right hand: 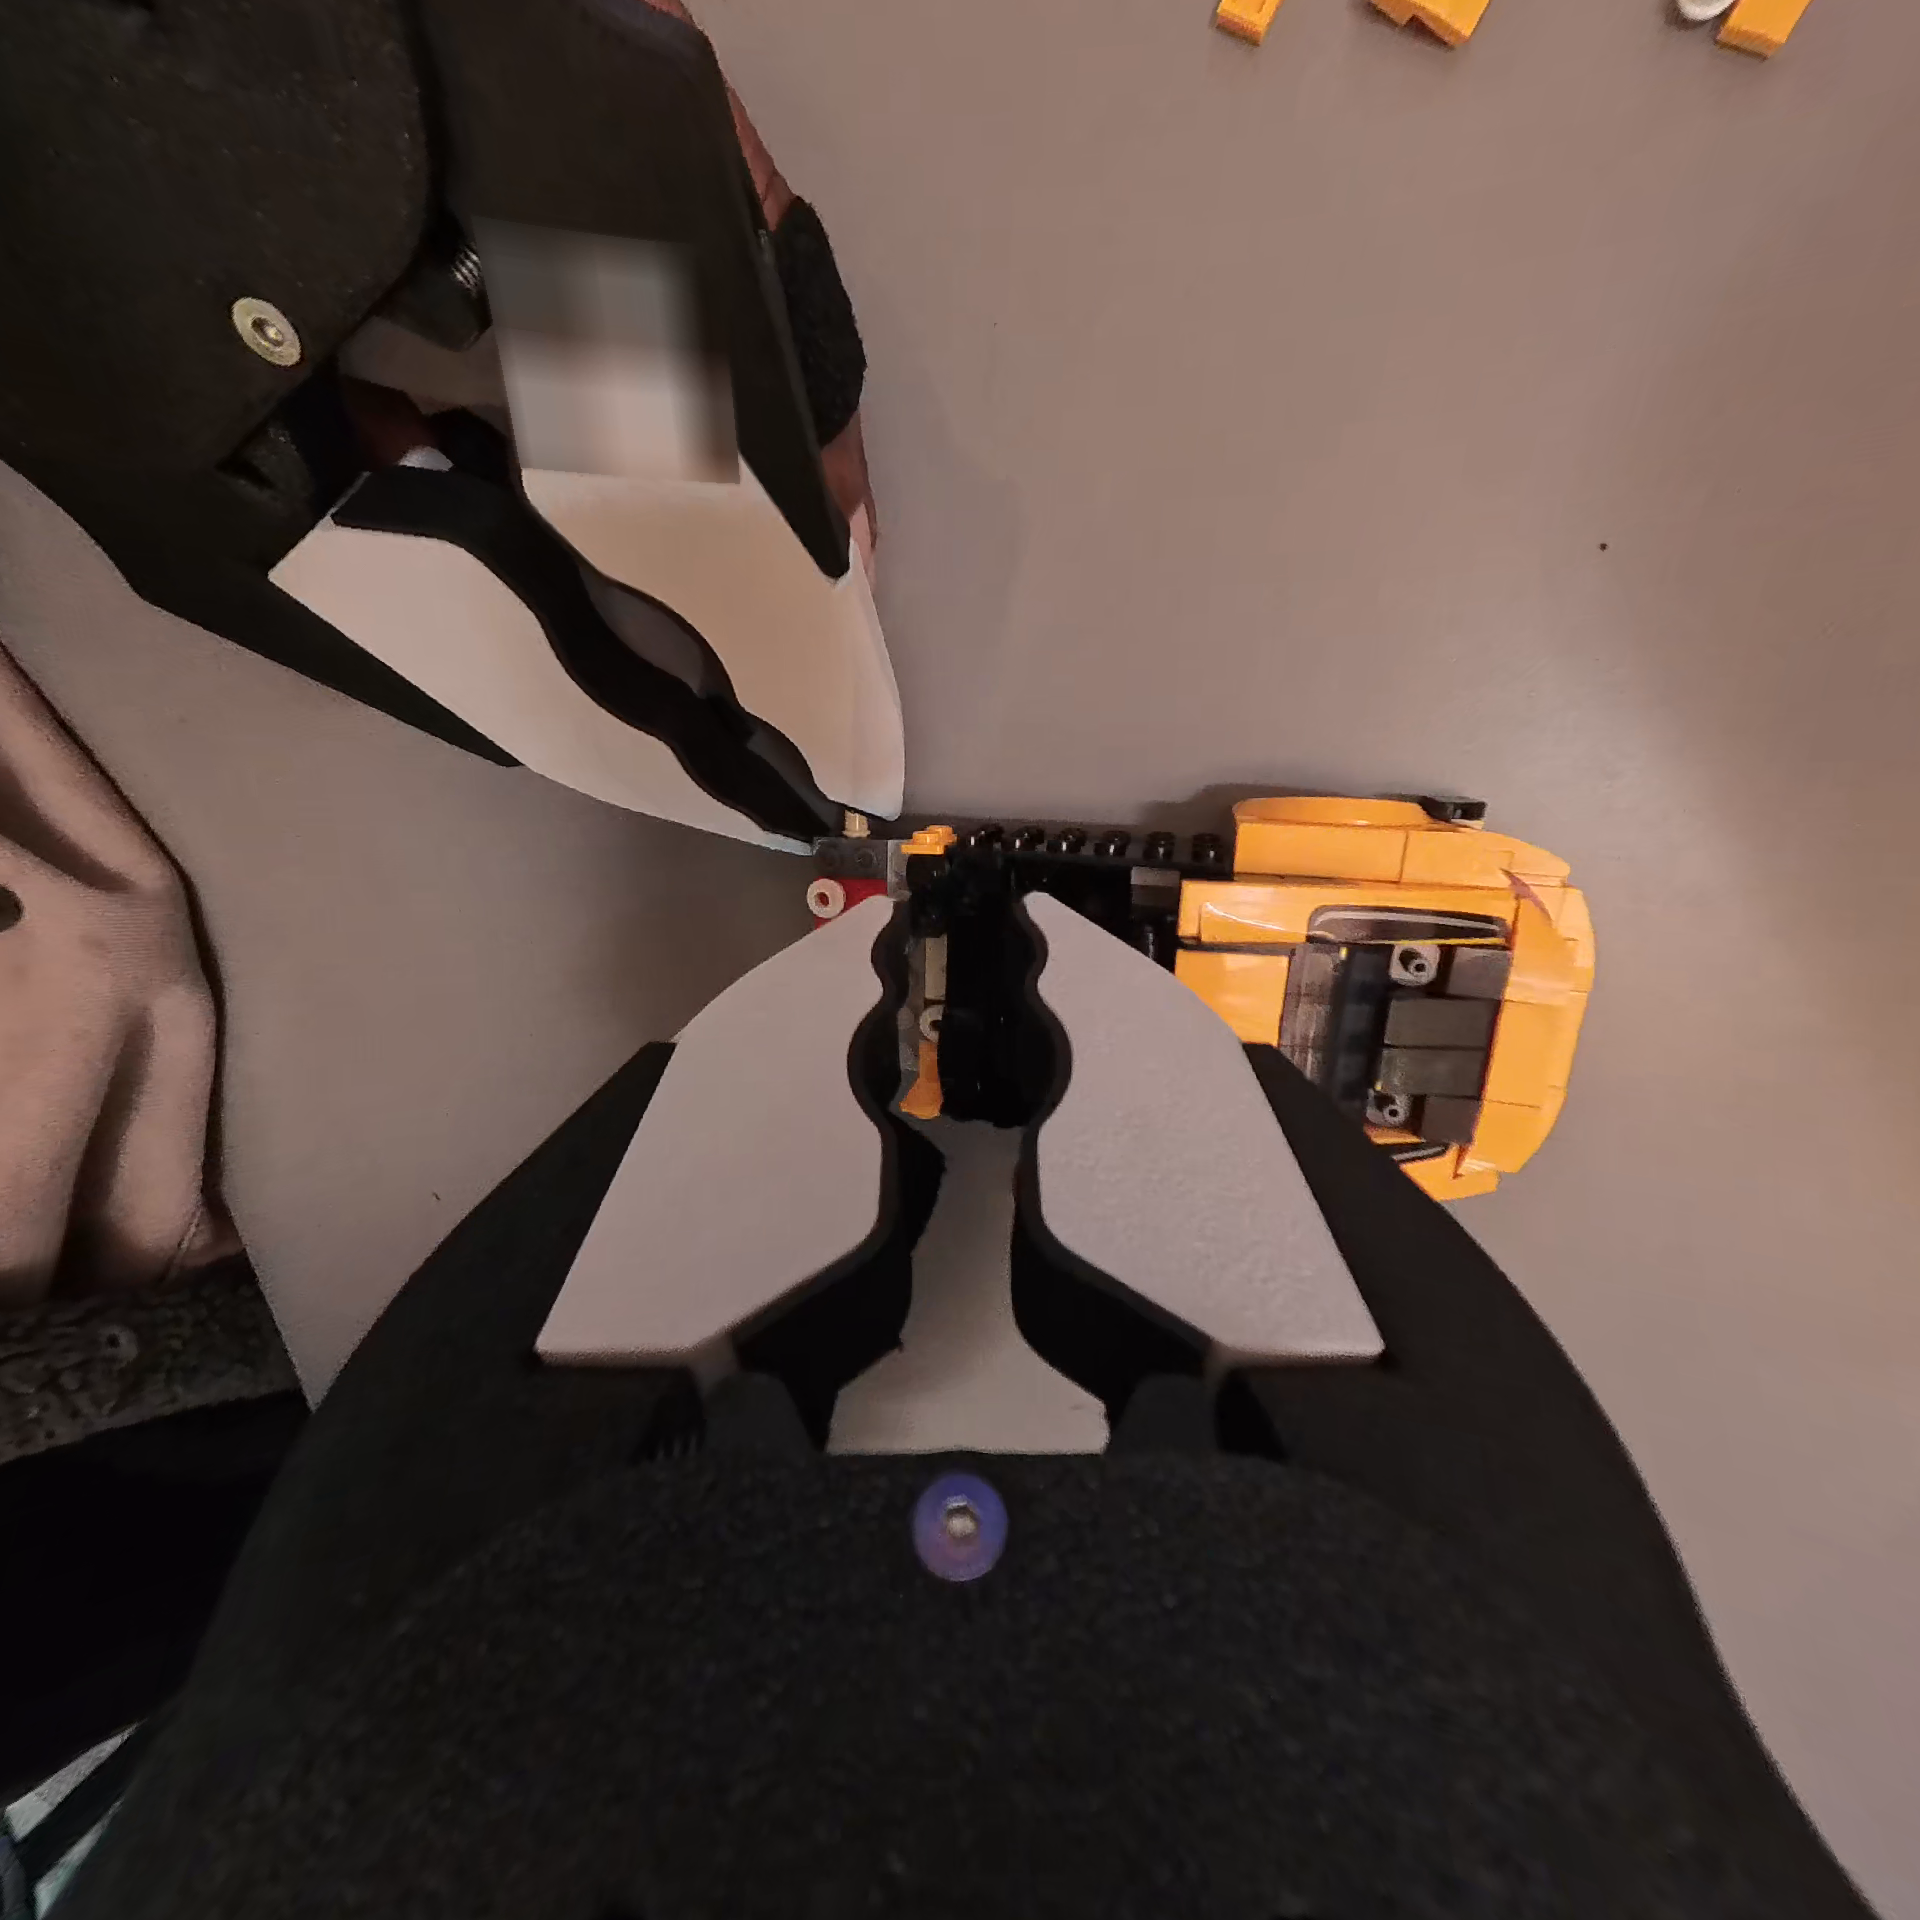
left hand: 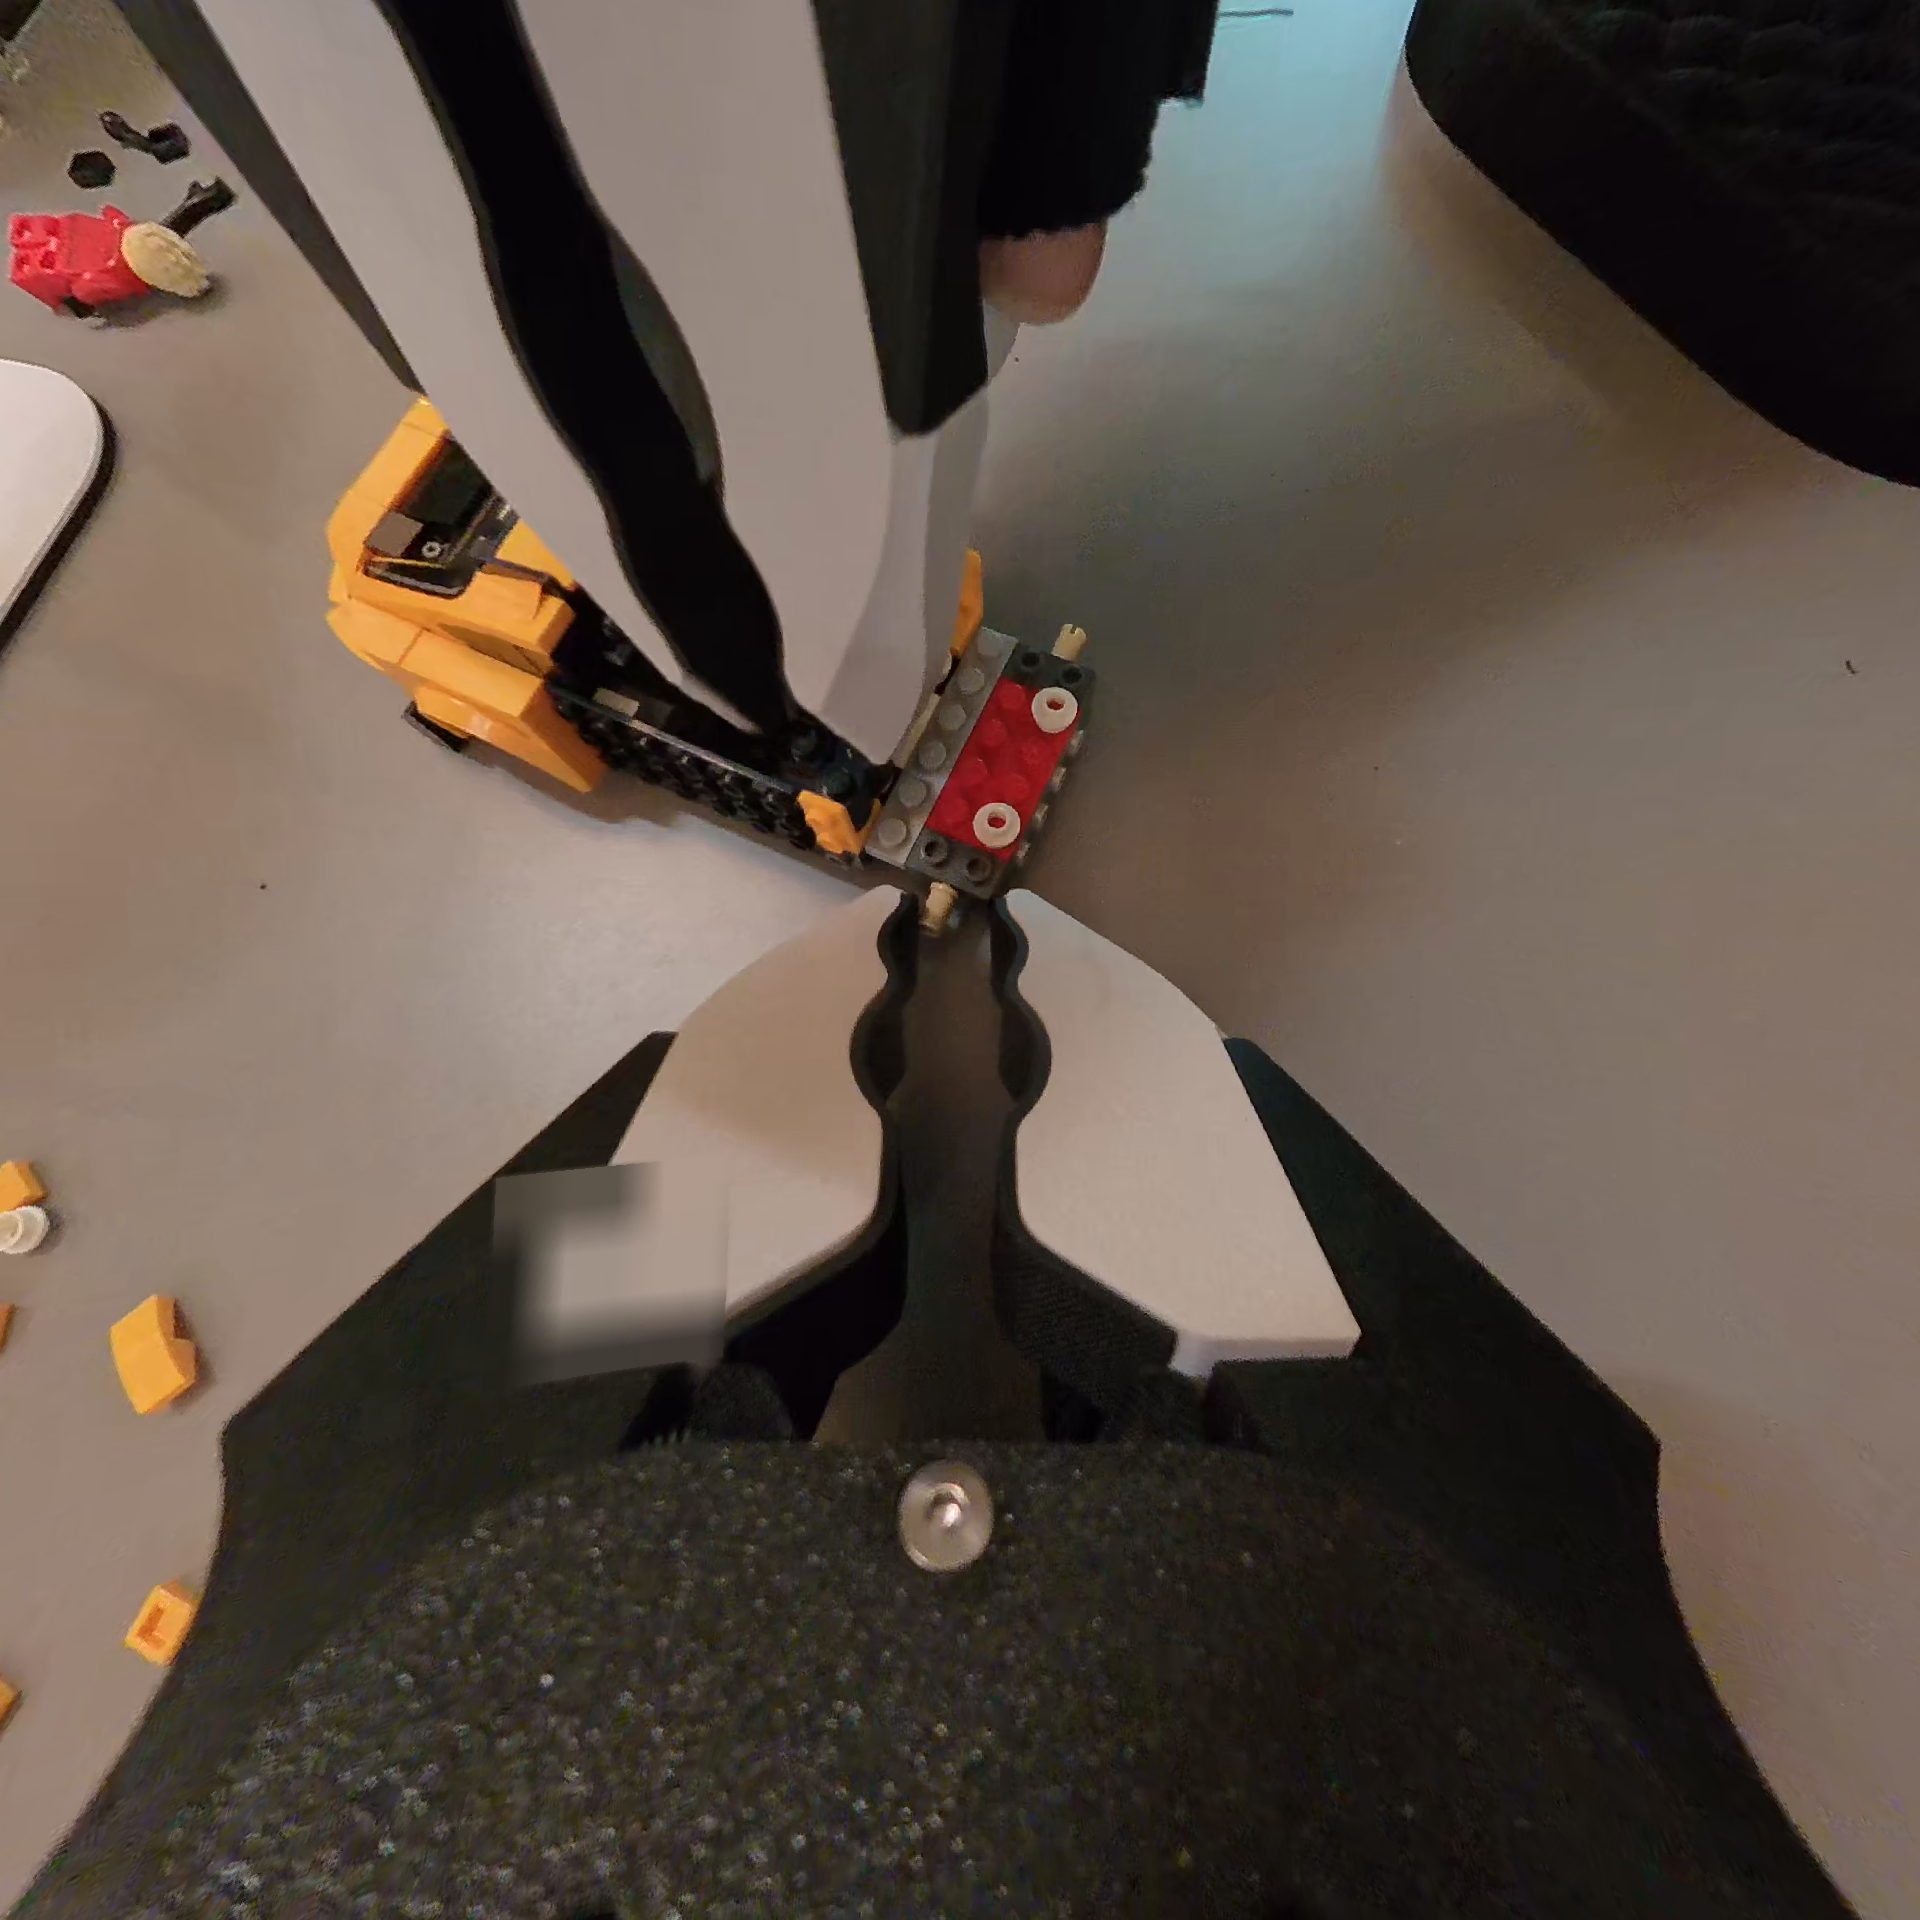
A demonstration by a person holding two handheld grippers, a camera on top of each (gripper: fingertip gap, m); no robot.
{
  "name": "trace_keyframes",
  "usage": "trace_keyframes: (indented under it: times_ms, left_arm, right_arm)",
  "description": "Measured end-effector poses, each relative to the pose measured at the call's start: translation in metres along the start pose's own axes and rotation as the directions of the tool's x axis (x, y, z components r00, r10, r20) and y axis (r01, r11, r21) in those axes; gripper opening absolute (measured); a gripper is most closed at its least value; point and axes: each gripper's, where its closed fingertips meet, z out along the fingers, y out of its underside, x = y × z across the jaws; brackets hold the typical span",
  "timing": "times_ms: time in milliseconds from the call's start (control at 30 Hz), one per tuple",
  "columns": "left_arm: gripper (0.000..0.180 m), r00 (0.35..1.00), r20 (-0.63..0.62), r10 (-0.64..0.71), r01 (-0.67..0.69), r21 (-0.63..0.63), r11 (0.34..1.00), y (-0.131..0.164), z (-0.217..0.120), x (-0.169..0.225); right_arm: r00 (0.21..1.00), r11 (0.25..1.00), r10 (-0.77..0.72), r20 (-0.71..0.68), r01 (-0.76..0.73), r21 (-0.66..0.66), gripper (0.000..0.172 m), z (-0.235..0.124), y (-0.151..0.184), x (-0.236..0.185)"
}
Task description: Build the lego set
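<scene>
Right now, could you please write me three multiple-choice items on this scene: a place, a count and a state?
1. Where is the red plate? A) at the toy car's end by the left tongs B) on its roof C) lying loose
2. How many white rings sit on it? A) one B) two C) four
3. What are the right tongs doing? A) hanging open B) holding a yellow brick C) clamping the black chassis
A: the plate faces those tips. B: two rings show. C: the chassis fills the gap.
</scene>
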Motion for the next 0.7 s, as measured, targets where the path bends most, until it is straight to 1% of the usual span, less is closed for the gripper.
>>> trace_keyframes:
  times_ms: [367, 600, 667, 700]
  left_arm:
    - [0.013, 1.0, 0.004, 0.004, -0.004, -0.003, 1.0, 0.0004, -0.0004, -0.0004]
    - [0.013, 1.0, 0.003, 0.006, -0.006, -0.003, 1.0, 0.0004, -0.0004, -0.0003]
    - [0.013, 1.0, 0.003, 0.006, -0.006, -0.003, 1.0, 0.0004, -0.0004, -0.0005]
    - [0.013, 1.0, 0.003, 0.006, -0.006, -0.004, 1.0, 0.0004, -0.0004, -0.0004]
  right_arm:
    - [1.0, 1.0, 0.019, -0.024, -0.019, -0.005, 0.014, 0.0018, -0.0007, -0.001]
    - [0.998, 0.998, 0.054, 0.021, -0.055, 0.028, 0.014, -0.0006, -0.005, -0.0021]
    - [0.998, 0.998, 0.056, 0.002, -0.056, 0.017, 0.013, 0.0008, -0.0037, 0.0008]
    - [0.998, 0.998, 0.061, 0.003, -0.061, 0.022, 0.01, 0.0011, -0.0045, 0.0008]
